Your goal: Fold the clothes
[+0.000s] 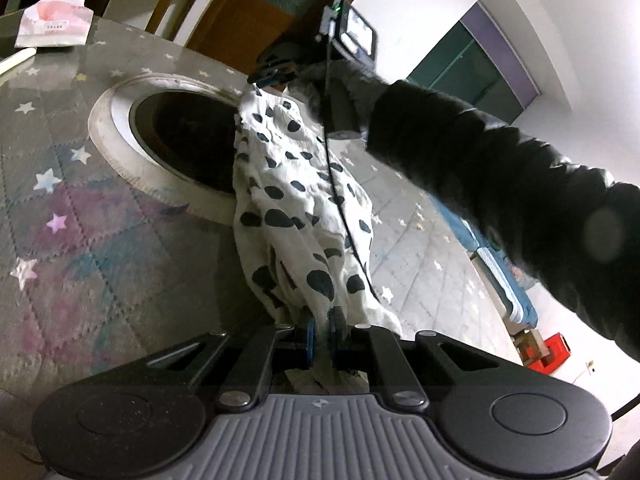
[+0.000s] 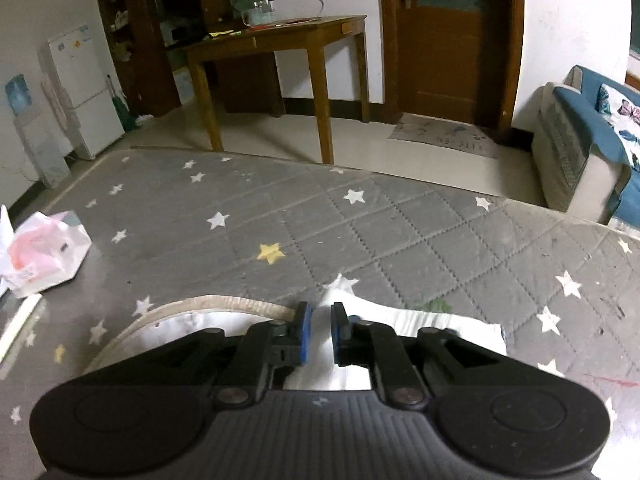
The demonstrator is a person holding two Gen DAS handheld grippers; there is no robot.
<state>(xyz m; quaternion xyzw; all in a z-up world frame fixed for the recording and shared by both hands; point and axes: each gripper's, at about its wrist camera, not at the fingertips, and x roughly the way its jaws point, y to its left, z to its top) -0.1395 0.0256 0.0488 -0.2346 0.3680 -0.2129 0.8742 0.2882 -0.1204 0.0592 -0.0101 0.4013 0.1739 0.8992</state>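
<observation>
A white garment with dark spots (image 1: pixel 296 200) hangs stretched in the air between both grippers, above the grey star-patterned table cover (image 1: pixel 80 216). My left gripper (image 1: pixel 322 326) is shut on its near end, the cloth pinched between the blue pads. In the left wrist view the right gripper (image 1: pixel 268 76) is seen at the garment's far end, held by a gloved hand and a black sleeve (image 1: pixel 500 172). In the right wrist view my right gripper (image 2: pixel 320 330) is shut on a fold of the white garment (image 2: pixel 400 320), which drapes below and to the right.
A round dark opening with a pale rim (image 1: pixel 180 140) sits in the table. A pink and white tissue pack (image 2: pixel 44 256) lies at the table's left. Beyond stand a wooden table (image 2: pixel 280 52), a door (image 2: pixel 440 36), a fridge (image 2: pixel 80 88) and a blue sofa (image 2: pixel 592 140).
</observation>
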